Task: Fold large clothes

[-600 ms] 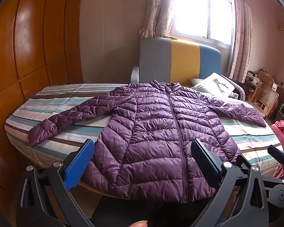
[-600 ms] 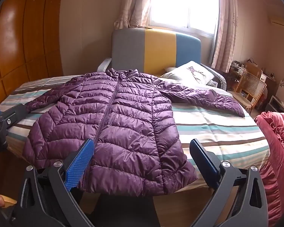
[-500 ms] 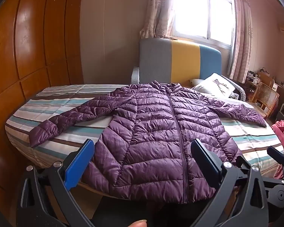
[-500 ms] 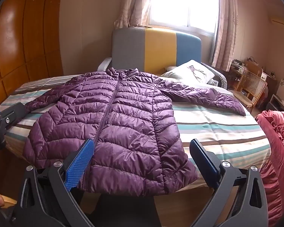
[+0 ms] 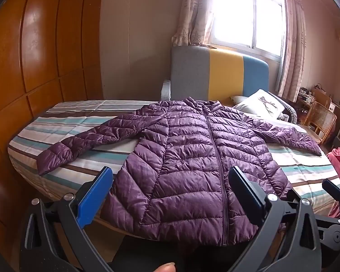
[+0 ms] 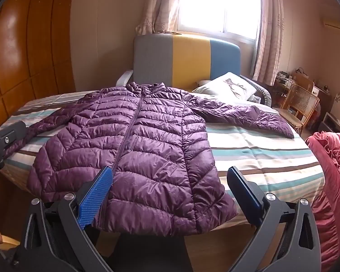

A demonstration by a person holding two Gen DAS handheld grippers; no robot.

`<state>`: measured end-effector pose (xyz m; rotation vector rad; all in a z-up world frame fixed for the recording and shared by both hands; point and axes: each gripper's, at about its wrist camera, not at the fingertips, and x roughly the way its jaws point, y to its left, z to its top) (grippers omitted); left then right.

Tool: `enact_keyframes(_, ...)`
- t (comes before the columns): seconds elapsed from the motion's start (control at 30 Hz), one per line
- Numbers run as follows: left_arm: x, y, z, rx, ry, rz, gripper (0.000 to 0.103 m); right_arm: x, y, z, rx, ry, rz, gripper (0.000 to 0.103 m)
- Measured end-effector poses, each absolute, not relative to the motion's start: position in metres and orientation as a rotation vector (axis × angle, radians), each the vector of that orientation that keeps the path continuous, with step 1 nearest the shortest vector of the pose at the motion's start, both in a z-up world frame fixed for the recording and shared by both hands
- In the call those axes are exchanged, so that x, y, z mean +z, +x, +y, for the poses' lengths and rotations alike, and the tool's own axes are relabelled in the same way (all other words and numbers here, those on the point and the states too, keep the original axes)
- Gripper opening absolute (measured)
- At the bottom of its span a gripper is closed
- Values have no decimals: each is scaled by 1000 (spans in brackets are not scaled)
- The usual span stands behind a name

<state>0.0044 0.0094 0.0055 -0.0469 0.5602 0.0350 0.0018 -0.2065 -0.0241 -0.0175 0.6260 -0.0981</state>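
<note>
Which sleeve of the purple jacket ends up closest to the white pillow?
The sleeve stretched toward the wicker chair side; the other sleeve points toward the wooden wall panels.

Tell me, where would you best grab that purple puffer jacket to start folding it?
Probably a cuff. The purple jacket lies flat, zipped, sleeves spread. The right sleeve's cuff sits free on the striped bed, so come from that outer side and pinch its thin edge.

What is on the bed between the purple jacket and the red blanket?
Only bare striped sheet lies between the purple jacket and the red blanket, seen in the right wrist view.
</note>
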Motion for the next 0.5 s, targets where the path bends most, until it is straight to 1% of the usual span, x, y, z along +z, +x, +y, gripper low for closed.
enact_keyframes(0.5,3,3,7,38,-48,561,101,-26,1,-209,-104,-14,629,100)
